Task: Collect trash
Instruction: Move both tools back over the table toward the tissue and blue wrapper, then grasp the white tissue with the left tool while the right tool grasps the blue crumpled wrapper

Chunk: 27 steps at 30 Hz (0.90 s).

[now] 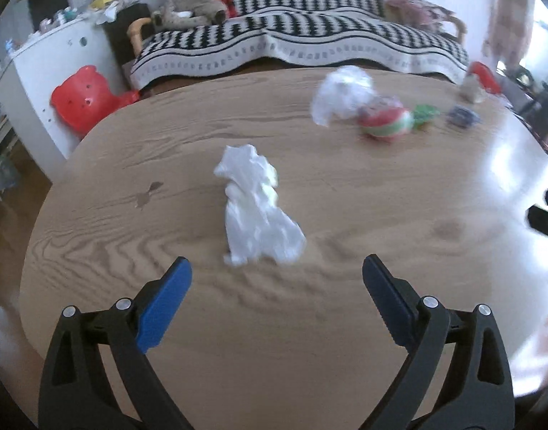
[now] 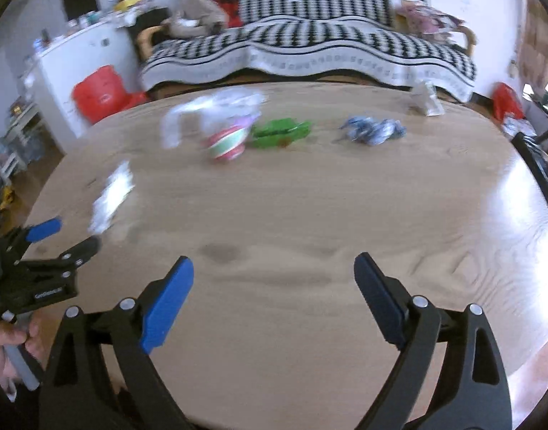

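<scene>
A crumpled white tissue [image 1: 257, 211] lies on the wooden table [image 1: 166, 322], just ahead of my open, empty left gripper [image 1: 276, 272]. Farther back lie a white plastic bag [image 1: 342, 95], a red, white and green wrapper [image 1: 386, 122], a green wrapper [image 1: 425, 113] and a blue wrapper [image 1: 462, 116]. In the right wrist view my right gripper [image 2: 274, 268] is open and empty over bare table [image 2: 309, 215]. The tissue [image 2: 112, 197] is blurred at left, near the left gripper [image 2: 58, 240]. The bag [image 2: 209, 111], red-green wrapper [image 2: 225, 143], green wrapper [image 2: 279, 132] and blue wrapper [image 2: 374, 130] lie ahead.
A sofa with a black-and-white blanket [image 1: 291, 39] stands behind the table. A red plastic stool [image 1: 85, 98] and a white cabinet [image 1: 55, 61] are at left. A small pale object [image 2: 424, 98] sits at the table's far right edge. Both views are motion-blurred.
</scene>
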{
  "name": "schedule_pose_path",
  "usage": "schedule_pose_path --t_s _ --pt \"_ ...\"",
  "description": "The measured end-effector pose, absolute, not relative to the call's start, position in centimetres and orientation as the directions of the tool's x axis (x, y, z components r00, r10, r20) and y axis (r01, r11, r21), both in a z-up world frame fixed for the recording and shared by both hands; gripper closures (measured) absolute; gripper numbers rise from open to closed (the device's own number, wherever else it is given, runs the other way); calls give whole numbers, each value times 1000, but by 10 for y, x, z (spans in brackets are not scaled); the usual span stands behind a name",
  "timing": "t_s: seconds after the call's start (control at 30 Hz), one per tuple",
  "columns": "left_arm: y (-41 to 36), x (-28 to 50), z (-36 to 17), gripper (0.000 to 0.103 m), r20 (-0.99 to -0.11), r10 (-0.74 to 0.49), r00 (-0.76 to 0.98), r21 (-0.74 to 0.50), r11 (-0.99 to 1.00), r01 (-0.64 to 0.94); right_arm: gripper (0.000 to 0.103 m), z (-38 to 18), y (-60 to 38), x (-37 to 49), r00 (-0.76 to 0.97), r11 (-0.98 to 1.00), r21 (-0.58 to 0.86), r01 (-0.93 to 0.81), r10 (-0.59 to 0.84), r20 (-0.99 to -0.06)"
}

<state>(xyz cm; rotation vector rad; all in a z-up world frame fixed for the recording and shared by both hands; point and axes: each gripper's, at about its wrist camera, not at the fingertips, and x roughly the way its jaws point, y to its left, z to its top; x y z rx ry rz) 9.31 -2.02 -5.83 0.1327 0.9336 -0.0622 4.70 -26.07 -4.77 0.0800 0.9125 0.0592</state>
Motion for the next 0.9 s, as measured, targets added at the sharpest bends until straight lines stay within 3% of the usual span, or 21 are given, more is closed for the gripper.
schedule_pose_path --t_s 0.27,0.67,0.73,0.77,0.83,0.9 --pt "0 143 -81 10 -834 22 552 41 999 23 15 -69 -329 128 599 988 84 126 -8 -801" --pt "8 183 -102 10 -838 10 545 17 1000 7 15 -112 -362 244 548 992 12 128 -60 -834" --pt "3 183 -101 15 -831 3 556 19 1000 24 15 -112 -366 256 542 990 10 143 -70 -838" --pt "0 182 -100 23 -828 -5 561 20 999 37 18 -112 -368 262 542 990 15 142 -65 -838" --pt "-7 180 -97 36 -824 -18 566 21 998 62 35 -114 -369 270 532 990 14 138 -62 -844" --pt "-12 176 -95 55 -821 -25 571 24 997 79 59 -113 -368 270 542 992 13 127 -59 -839"
